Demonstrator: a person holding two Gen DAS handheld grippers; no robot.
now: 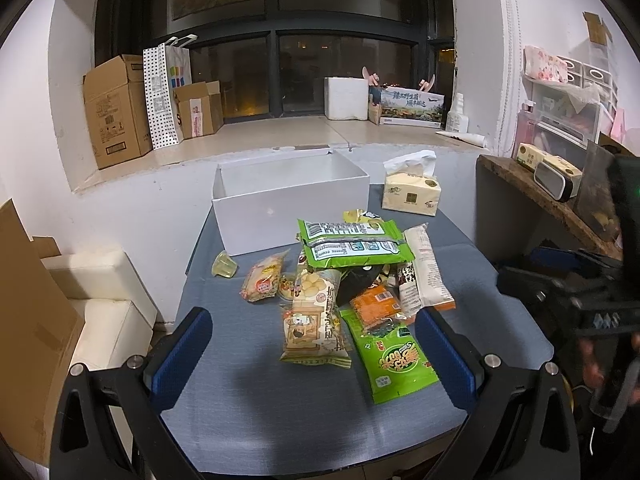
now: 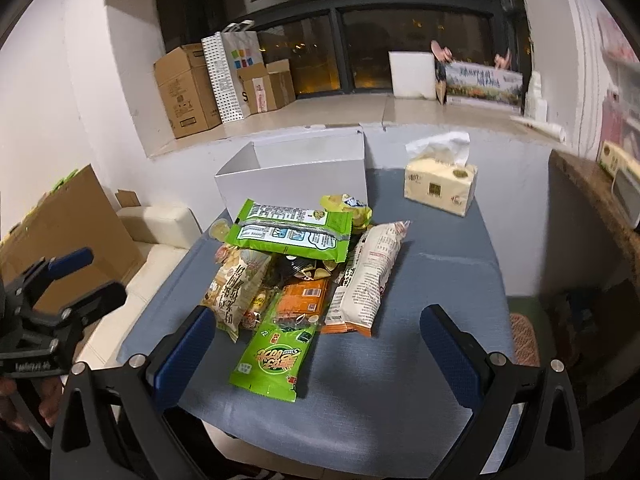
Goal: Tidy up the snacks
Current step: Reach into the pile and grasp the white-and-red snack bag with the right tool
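Observation:
A pile of snack packets lies mid-table on the blue cloth [image 1: 248,408]. A large green packet [image 1: 352,244] [image 2: 292,232] tops it. A cream chips bag [image 1: 316,320] [image 2: 236,284], a smaller green packet [image 1: 390,356] [image 2: 272,356], an orange packet [image 1: 374,306] and a long white packet [image 1: 426,268] [image 2: 368,276] lie in front. A jelly cup [image 1: 225,265] sits to the left. Behind stands an open white box [image 1: 288,200] [image 2: 296,184]. My left gripper [image 1: 312,356] is open, its pads flanking the chips bag and smaller green packet. My right gripper [image 2: 318,354] is open just short of the pile.
A tissue pack [image 1: 412,194] [image 2: 440,188] sits at the table's far right. A wooden shelf [image 1: 552,200] with small items runs along the right. Cardboard boxes [image 1: 116,112] and bags line the window ledge. A cream sofa [image 1: 104,292] is left of the table.

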